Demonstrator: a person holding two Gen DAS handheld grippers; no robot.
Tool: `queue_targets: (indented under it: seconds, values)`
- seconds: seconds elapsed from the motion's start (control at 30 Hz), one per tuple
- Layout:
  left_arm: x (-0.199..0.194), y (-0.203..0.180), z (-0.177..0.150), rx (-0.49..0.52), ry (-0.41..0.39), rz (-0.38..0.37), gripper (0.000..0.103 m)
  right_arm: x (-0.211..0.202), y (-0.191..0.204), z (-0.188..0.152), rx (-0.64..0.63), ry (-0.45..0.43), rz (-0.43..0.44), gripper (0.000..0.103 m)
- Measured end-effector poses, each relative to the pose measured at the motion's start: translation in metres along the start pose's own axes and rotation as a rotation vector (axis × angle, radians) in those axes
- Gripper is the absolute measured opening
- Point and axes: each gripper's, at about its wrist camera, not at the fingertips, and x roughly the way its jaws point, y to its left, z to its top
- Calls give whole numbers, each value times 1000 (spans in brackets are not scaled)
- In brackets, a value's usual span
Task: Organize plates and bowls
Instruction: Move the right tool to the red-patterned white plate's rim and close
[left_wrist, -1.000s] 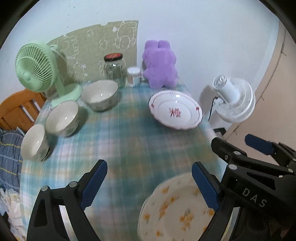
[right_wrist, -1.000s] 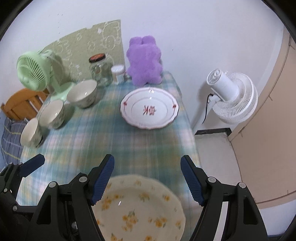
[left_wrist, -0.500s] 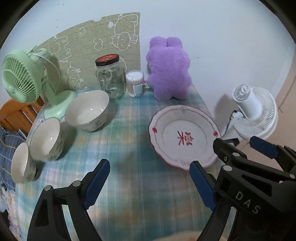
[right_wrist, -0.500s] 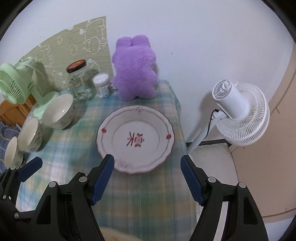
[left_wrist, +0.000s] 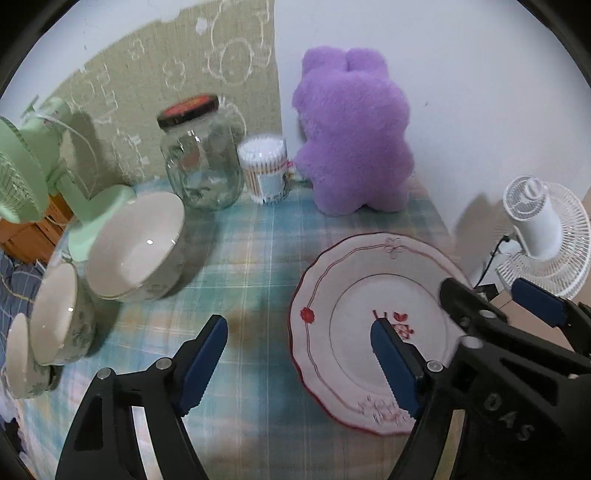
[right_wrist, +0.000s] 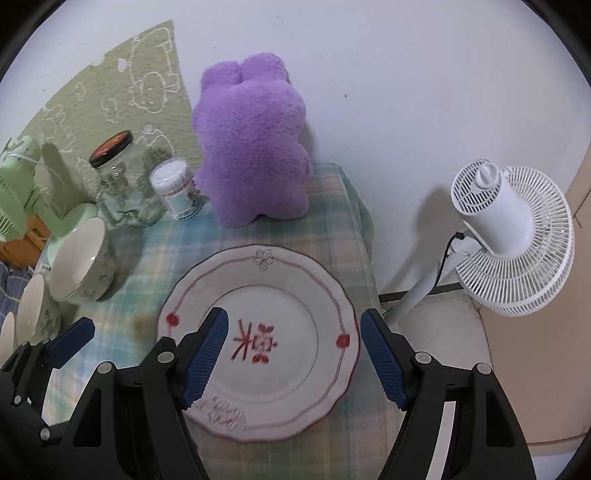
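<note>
Both my hand-held grippers are closing in on the red-trimmed plate, lying flat on the checked table in front of the purple plush. Right hand-held gripper is open and empty, jaws straddling the plate's right half, no contact yet. Left hand-held gripper is open too, jaws just been narrowing, nothing between them but its left rim. Three bowls sit lined up far left. Step: reaching for the plate. Next, probably drop lower and pinch a rim.
</note>
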Motion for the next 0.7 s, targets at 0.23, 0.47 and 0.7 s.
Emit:
queue_targets:
  seconds: [0.23, 0.47, 0.7]
  values:
    - [40, -6, -4, 5, 82, -12, 78, 38, -15, -3, 3, 63, -14, 77]
    - [59, -8, -9, 20, 121, -24, 70, 63, -22, -11, 13, 127, 13, 77]
    - [55, -12, -8, 47, 136, -49, 58, 65, -16, -10, 8, 153, 21, 74]
